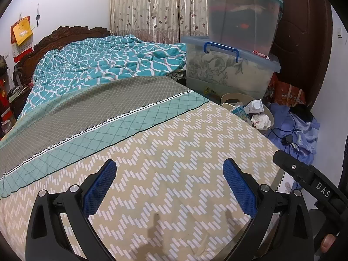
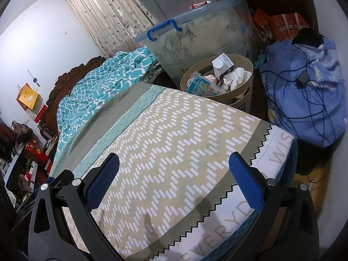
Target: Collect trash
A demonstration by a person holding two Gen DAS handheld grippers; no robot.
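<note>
Nearest to us, both tools stand spread wide with nothing between their blue pads: the left gripper (image 1: 169, 169) over the patterned bed sheet (image 1: 165, 143), the right gripper (image 2: 174, 163) over the same sheet near its zigzag edge.

Scanning from the left, we pass the teal quilt (image 1: 104, 58), then the stacked storage boxes (image 1: 230, 69), and beside the bed's far side the beige trash bin (image 2: 245, 82), where the rubbish already sits. In it we see a blue printed packet (image 2: 199, 84), a white carton (image 2: 221, 65) and crumpled paper (image 2: 236, 76).

We judge all three light. The paper is soft and will squash; pinch it by a raised fold. The carton is stiffer but probably empty and easily dented, so close across its flat sides. The packet looks slick; take an edge.

No loose rubbish shows on the sheet. The bin's lower half is hidden behind the bed, its deeper contents are buried, and the floor beyond the blue cloth bundle (image 2: 304, 87) is cut off.
</note>
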